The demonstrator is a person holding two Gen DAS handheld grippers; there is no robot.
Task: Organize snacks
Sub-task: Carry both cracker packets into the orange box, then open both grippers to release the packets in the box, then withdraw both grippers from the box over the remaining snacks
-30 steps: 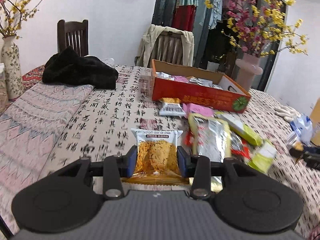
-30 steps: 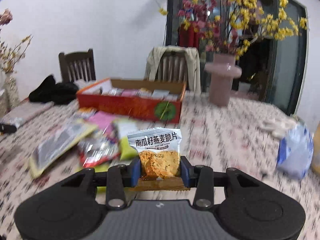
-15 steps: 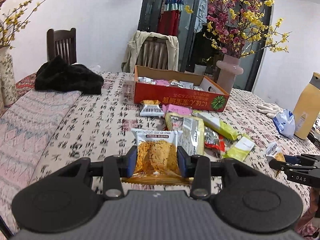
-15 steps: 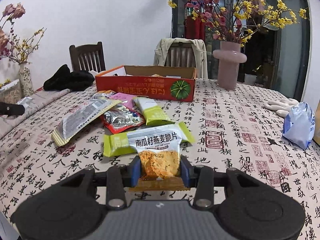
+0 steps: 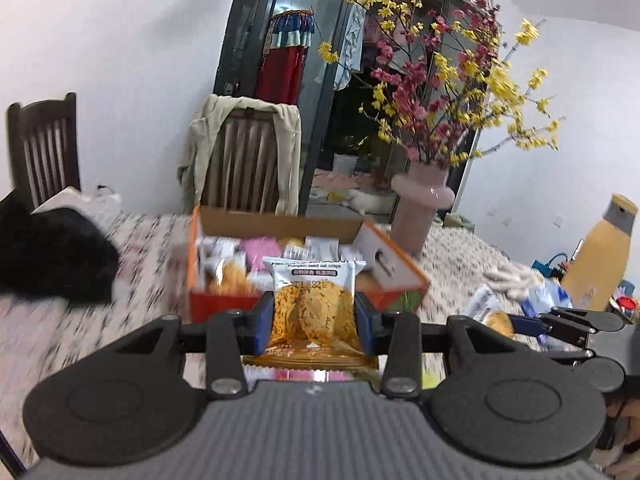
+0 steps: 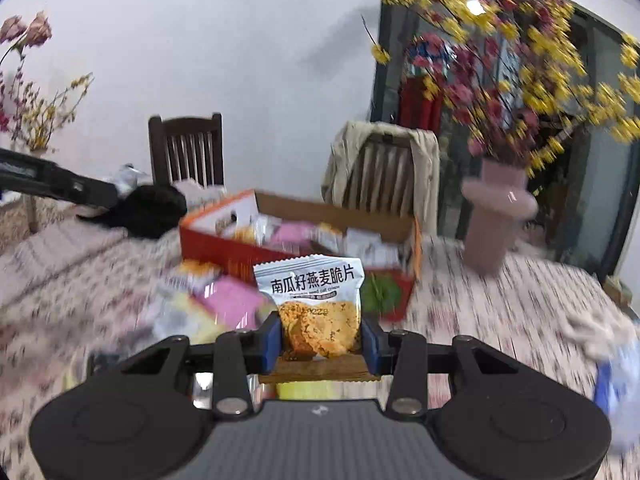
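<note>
My left gripper (image 5: 314,322) is shut on an oat crisp packet (image 5: 313,308), held upright in the air just before the orange snack box (image 5: 218,302). The box holds several packets. My right gripper (image 6: 320,338) is shut on a second oat crisp packet (image 6: 316,304), also lifted, with the same orange box (image 6: 208,242) ahead and slightly left. The right gripper shows at the right edge of the left wrist view (image 5: 508,322), gripping its packet. Loose snacks, one pink packet (image 6: 232,300) among them, lie blurred on the tablecloth in front of the box.
A pink vase with flowering branches (image 5: 420,212) stands right of the box. A black garment (image 5: 48,256) lies at the left. Chairs (image 6: 186,150) stand behind the table. White gloves (image 5: 508,276) and a yellow bottle (image 5: 600,256) sit at the far right.
Both grippers have risen and moved toward the orange box with their packets still held. The box now looms much closer in both views, and the loose snacks have dropped below the grippers.
</note>
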